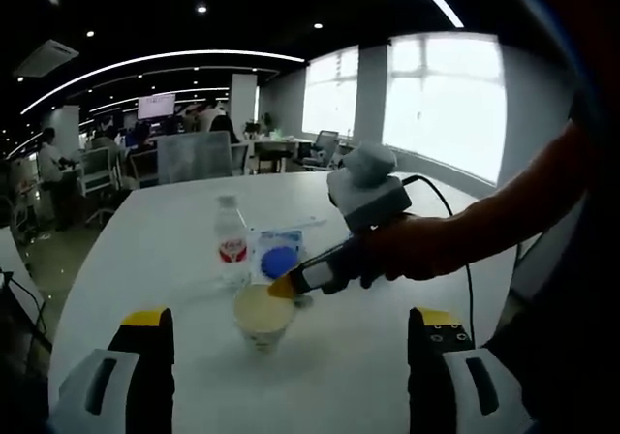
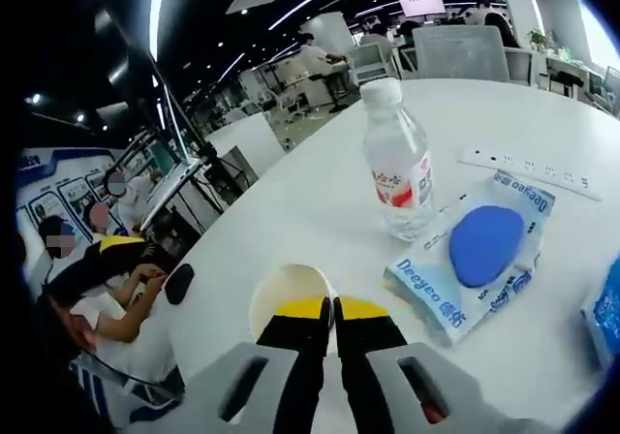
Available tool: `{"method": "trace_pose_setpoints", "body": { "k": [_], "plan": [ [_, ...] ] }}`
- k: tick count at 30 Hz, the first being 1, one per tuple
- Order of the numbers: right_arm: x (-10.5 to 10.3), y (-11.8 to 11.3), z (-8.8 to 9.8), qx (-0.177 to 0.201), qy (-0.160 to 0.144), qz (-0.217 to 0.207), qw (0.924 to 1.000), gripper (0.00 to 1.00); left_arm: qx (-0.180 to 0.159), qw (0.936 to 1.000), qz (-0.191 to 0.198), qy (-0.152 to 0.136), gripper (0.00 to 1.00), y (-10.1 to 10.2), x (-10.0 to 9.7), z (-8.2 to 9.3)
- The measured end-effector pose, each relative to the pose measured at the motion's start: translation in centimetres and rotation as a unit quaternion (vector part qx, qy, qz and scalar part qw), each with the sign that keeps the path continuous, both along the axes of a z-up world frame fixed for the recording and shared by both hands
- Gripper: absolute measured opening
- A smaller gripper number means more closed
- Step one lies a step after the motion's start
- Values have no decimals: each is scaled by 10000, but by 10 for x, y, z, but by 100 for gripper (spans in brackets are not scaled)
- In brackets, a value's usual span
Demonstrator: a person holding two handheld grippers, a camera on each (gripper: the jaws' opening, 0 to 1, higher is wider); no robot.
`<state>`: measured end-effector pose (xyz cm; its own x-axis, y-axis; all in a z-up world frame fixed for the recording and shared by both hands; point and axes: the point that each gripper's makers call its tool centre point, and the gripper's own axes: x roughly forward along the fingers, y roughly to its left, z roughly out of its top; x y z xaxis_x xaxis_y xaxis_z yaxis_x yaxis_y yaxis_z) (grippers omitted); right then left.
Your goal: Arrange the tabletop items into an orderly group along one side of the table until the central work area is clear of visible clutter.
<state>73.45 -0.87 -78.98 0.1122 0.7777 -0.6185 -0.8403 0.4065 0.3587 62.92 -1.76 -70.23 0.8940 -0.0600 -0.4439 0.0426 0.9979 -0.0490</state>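
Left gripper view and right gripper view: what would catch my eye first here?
The right tool, held by a hand, pinches shut on the rim of a paper cup on the white table. Just behind stand a water bottle and a blue-and-white packet.

- Bare white table (image 1: 145,250) lies open left of the cup (image 1: 263,318).
- Behind the cup, a water bottle (image 2: 398,168) and a wipes packet (image 2: 480,255) stand close together.
- A power strip (image 2: 533,170) lies beyond the packet.
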Motion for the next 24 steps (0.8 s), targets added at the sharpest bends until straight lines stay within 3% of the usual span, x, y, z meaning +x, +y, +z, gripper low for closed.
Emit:
{"method": "trace_pose_setpoints", "body": {
  "k": [12,24],
  "plan": [
    [0,-6,-3,-37,-28,-72,10000,1,-70,9999,-52,84,99,-4,-5,-5],
    [8,-8,5,166,-198,-138,9996,19,-90,9999,-118,25,99,-10,1,-1]
  ]
}}
